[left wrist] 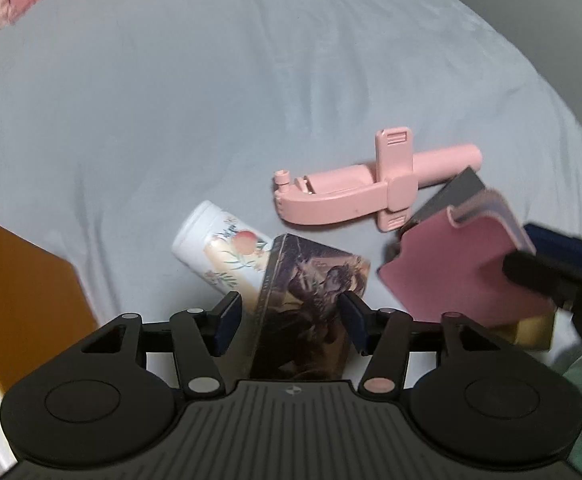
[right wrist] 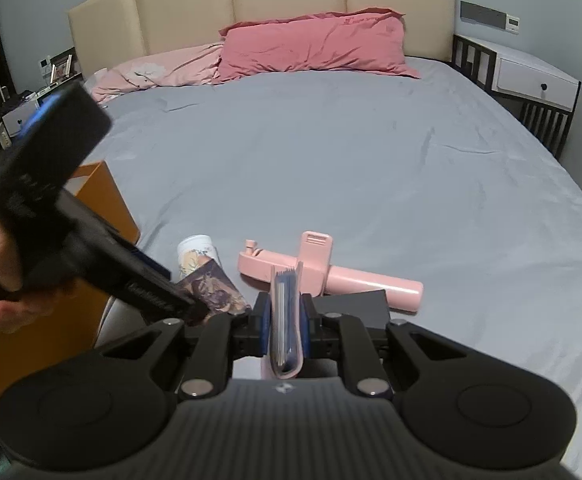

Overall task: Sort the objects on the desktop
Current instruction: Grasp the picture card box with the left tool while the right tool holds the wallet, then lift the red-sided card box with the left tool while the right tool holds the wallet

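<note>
While right gripper (right wrist: pixel 287 332) clamped the pink wallet (right wrist: pixel 285 320), left gripper (left wrist: pixel 289 322) stood apart over the card box (left wrist: pixel 311 300); can (left wrist: pixel 219 252) and holder (left wrist: pixel 355 188) remained unsorted.

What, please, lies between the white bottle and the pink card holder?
The dark picture box lies there, leaning on the bottle; the left-wrist view shows it, left of the card holder.

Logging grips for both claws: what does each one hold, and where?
Right claw clamps the pink wallet at its spine. Left claw is open, holding nothing.
</note>
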Action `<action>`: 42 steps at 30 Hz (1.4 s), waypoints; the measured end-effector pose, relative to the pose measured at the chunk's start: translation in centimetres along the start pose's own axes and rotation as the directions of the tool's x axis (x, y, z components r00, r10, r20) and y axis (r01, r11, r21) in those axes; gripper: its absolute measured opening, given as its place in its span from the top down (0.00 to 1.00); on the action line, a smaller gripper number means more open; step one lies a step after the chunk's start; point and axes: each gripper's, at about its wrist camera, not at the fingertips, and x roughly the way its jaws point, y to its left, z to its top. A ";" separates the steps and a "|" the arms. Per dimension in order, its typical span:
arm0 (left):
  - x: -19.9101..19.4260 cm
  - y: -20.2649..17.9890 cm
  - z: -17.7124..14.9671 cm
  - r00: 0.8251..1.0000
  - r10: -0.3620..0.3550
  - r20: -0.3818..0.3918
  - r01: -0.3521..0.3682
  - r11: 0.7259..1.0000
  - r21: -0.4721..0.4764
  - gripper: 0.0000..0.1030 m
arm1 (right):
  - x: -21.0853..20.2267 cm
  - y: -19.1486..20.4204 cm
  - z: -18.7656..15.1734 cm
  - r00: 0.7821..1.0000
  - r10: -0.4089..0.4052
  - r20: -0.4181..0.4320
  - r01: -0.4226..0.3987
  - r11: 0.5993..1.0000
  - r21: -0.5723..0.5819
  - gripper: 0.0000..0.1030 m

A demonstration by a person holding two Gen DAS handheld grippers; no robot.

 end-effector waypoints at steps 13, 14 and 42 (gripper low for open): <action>-1.0 -0.6 -1.1 0.998 -0.011 0.056 0.012 1.000 -0.015 0.67 | -0.2 0.2 -0.1 1.000 0.017 -0.007 -0.017 1.000 0.017 0.85; -1.4 -0.7 -1.3 0.997 -0.015 0.069 0.016 1.000 -0.019 0.71 | -0.3 0.2 -0.1 1.000 0.023 -0.008 -0.023 0.999 0.023 0.85; -5.1 -4.6 -5.7 0.988 0.082 0.129 -0.093 0.992 0.084 0.71 | -3.2 -0.4 -1.2 0.996 0.087 -0.008 -0.085 0.987 0.140 0.85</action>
